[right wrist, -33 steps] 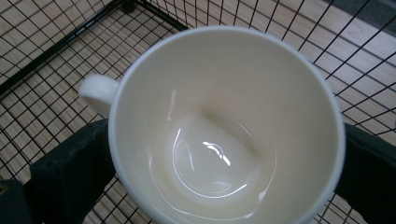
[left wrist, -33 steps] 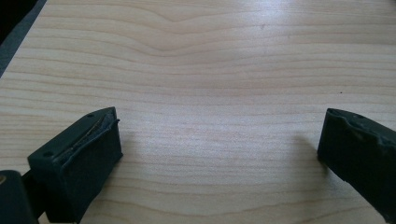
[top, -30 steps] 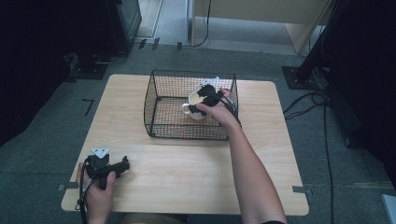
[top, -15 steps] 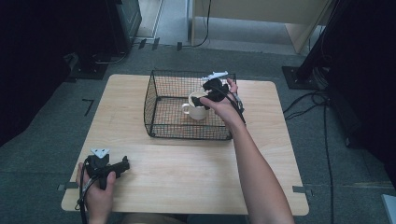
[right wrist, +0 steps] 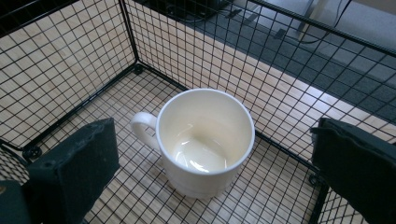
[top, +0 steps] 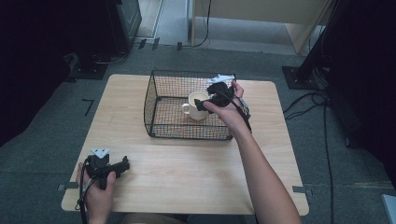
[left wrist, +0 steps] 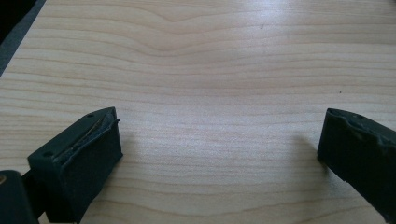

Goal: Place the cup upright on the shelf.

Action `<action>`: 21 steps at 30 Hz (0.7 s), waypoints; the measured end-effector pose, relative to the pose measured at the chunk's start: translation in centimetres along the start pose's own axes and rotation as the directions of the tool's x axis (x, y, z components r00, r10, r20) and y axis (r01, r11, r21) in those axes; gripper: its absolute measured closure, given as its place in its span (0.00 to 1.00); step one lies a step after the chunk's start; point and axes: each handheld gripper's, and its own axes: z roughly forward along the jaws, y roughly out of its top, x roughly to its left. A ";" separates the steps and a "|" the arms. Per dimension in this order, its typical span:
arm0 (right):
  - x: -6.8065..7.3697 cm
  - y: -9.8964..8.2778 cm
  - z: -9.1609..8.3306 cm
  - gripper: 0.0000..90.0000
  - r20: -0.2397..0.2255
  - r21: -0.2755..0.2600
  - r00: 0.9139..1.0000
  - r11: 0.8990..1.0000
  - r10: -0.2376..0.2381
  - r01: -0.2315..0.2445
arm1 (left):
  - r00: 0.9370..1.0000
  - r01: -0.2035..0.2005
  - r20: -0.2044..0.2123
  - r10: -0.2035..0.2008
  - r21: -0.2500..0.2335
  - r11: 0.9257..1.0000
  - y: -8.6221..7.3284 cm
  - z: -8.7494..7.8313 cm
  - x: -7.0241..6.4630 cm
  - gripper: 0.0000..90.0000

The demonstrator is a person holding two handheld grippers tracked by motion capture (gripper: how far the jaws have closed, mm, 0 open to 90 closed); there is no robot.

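A cream mug point(top: 198, 106) stands upright and empty on the floor of a black wire basket point(top: 154, 95), its handle toward the basket's left. My right gripper point(top: 206, 103) hovers just above and to the right of the mug, open. In the right gripper view the mug point(right wrist: 205, 140) sits below and between the wide-apart jaws of that gripper point(right wrist: 217, 133), and neither jaw touches it. My left gripper point(top: 123, 164) rests at the table's front left corner, open. Bare wood lies between the jaws of the left gripper point(left wrist: 219, 123).
The wooden table point(top: 196, 172) has free room in front of the basket and to its left. The basket's mesh walls point(right wrist: 196, 51) enclose the mug on all sides. Cables point(top: 308, 100) trail on the grey floor at the right.
My right gripper has lifted up and back from the mug, and the mug stays standing in the basket. The left gripper has not moved.
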 end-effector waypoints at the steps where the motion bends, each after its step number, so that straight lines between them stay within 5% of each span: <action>1: 0.1 -0.4 -0.4 0.00 0.009 -0.009 1.000 1.000 -0.012 0.012 | 1.000 0.000 0.000 0.000 0.000 1.000 0.0 0.0 0.0 0.00; 21: 1.8 -4.7 -5.3 0.00 -0.012 -0.051 0.999 0.998 -0.035 0.034 | 1.000 0.002 0.000 -0.002 -0.002 1.000 0.0 0.0 0.0 0.00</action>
